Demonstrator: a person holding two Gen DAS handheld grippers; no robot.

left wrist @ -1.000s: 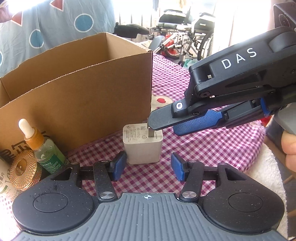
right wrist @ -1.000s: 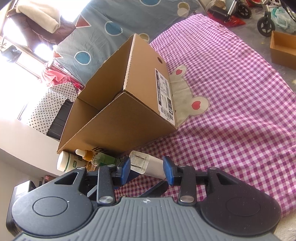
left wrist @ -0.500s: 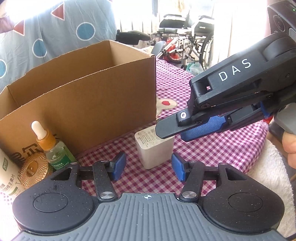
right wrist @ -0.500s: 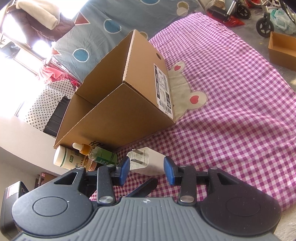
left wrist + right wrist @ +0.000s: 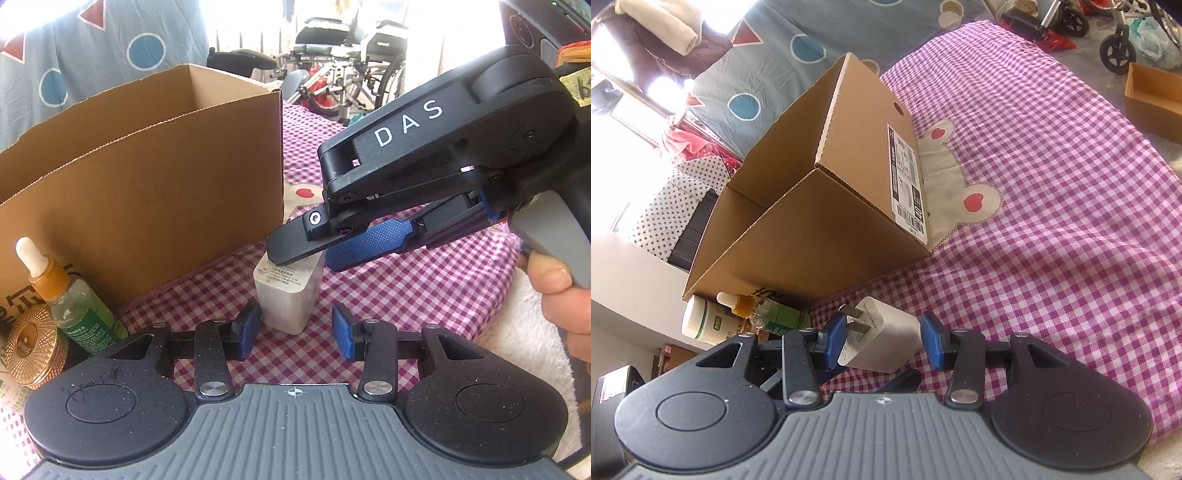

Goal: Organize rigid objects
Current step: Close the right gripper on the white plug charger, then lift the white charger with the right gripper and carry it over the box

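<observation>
Charger [image 5: 286, 295] one, bottles two, box [image 5: 147, 192] one.

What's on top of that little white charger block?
A black finger of the right tongs lies over the white charger top. Its metal prongs show only in the right view; the finger covers them here.

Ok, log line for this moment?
left gripper: just closing around charger, not yet gripping | right gripper: just opening, charger between pads | charger: standing on cloth beside cardboard box

White plug charger [image 5: 287, 295] stands on the checked cloth [image 5: 399, 288] beside the cardboard box [image 5: 147, 192].
</observation>
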